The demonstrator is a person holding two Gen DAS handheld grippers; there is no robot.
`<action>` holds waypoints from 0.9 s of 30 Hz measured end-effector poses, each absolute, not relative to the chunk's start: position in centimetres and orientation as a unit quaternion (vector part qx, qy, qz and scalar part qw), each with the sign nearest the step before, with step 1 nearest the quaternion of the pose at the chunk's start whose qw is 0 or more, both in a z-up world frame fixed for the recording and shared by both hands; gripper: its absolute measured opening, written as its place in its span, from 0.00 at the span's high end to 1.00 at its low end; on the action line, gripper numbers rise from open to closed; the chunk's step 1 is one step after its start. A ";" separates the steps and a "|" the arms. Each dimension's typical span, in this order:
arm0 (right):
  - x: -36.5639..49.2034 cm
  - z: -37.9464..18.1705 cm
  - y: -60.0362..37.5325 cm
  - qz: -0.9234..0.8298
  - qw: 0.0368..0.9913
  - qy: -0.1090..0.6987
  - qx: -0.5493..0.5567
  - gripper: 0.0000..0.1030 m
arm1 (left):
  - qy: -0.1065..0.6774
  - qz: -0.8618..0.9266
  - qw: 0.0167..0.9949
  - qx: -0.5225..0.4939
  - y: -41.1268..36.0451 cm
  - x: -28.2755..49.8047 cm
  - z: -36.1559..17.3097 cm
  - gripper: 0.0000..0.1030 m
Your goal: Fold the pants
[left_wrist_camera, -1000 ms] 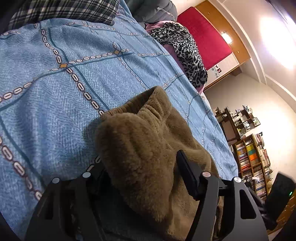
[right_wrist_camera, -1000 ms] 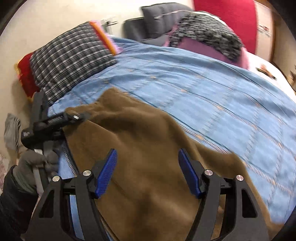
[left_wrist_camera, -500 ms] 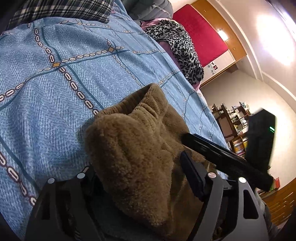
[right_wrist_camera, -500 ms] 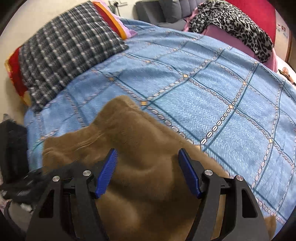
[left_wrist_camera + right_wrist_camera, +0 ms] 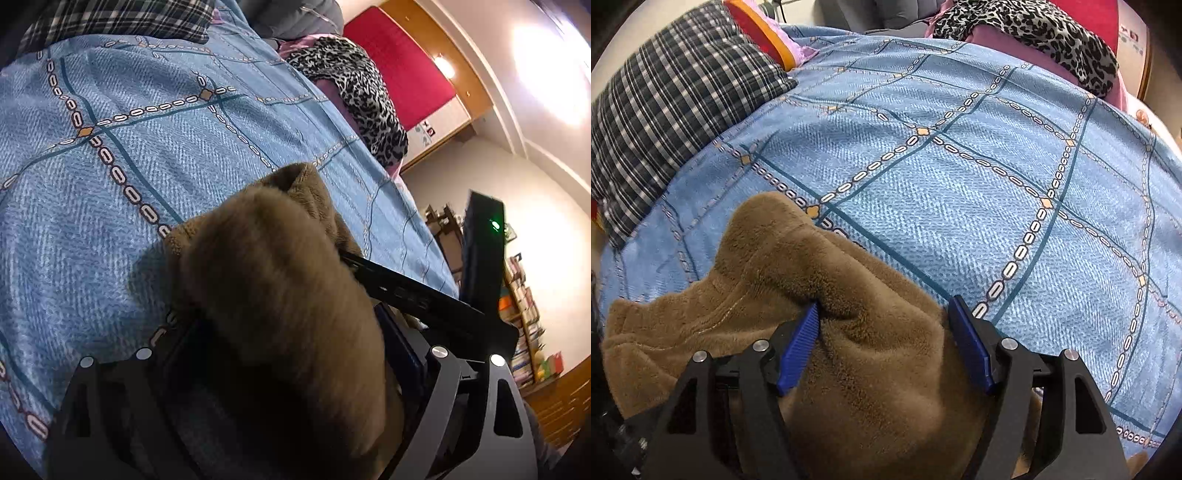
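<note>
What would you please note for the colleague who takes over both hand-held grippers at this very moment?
Left hand-held gripper: a thick bunch of the brown fleece pants fills the space between its fingers; whether it is clamped cannot be told.
Right hand-held gripper: jaws wide apart, blue pads on either side of a raised fold of the fleece, not closed on it.
The pants lie bunched at the near edge of the blue chain-patterned bedspread, with the dark plaid pillow beyond.
Done: fabric gathered up, but no neat fold shows.
Left: probably close the right gripper, spread the pants flat, then fold.
</note>
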State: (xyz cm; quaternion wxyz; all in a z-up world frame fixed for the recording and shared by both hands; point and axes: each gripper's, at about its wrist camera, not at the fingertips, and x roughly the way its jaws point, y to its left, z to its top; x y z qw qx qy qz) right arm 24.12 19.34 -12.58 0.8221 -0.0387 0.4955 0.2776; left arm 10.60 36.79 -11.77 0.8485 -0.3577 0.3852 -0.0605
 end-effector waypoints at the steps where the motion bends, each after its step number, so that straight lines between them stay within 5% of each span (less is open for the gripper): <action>1: 24.1 -12.2 19.0 0.278 0.823 0.495 -0.031 0.31 | 0.382 -0.057 0.847 -0.365 37.0 10.6 -11.8 0.28; 4: 23.5 -10.1 17.4 0.285 0.828 0.482 -0.006 0.31 | 0.380 -0.040 0.835 -0.396 37.9 10.4 -12.6 0.60; 7: 22.3 -7.7 15.6 0.289 0.838 0.462 -0.001 0.30 | 0.369 -0.044 0.829 -0.419 38.6 9.8 -12.7 0.68; 27: 10.4 -4.8 -6.8 0.175 0.869 0.445 0.130 0.30 | 0.311 -0.073 0.898 -0.302 32.8 9.0 -4.0 0.80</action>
